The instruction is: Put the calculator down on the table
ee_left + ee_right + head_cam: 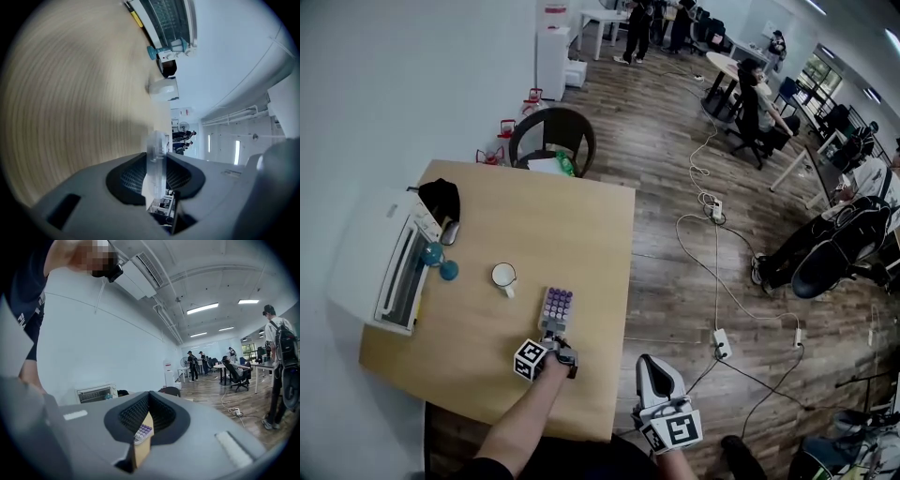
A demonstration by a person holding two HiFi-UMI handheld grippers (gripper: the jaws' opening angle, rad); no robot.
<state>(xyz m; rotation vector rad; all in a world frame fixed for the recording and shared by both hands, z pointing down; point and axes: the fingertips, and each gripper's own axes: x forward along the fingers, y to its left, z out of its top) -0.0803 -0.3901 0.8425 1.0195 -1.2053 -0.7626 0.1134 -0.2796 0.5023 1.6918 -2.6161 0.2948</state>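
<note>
The calculator [556, 307], pale with purple keys, is low over the wooden table [581, 225], near its front right part. My left gripper [554, 332] is shut on its near end. In the left gripper view the calculator [156, 150] shows edge-on between the pads [132, 180], with the tabletop close beside it. I cannot tell whether it touches the wood. My right gripper [650, 361] hangs off the table's right edge over the floor, jaws together with nothing between them. Past its closed tips [149, 397] the calculator [143, 431] shows.
A white mug [503, 276] stands just left of the calculator. A white toaster oven [384, 267], a blue object [441, 260] and a black item [441, 199] sit along the table's left side. A chair [553, 136] stands behind; cables and a power strip [721, 343] lie on the floor.
</note>
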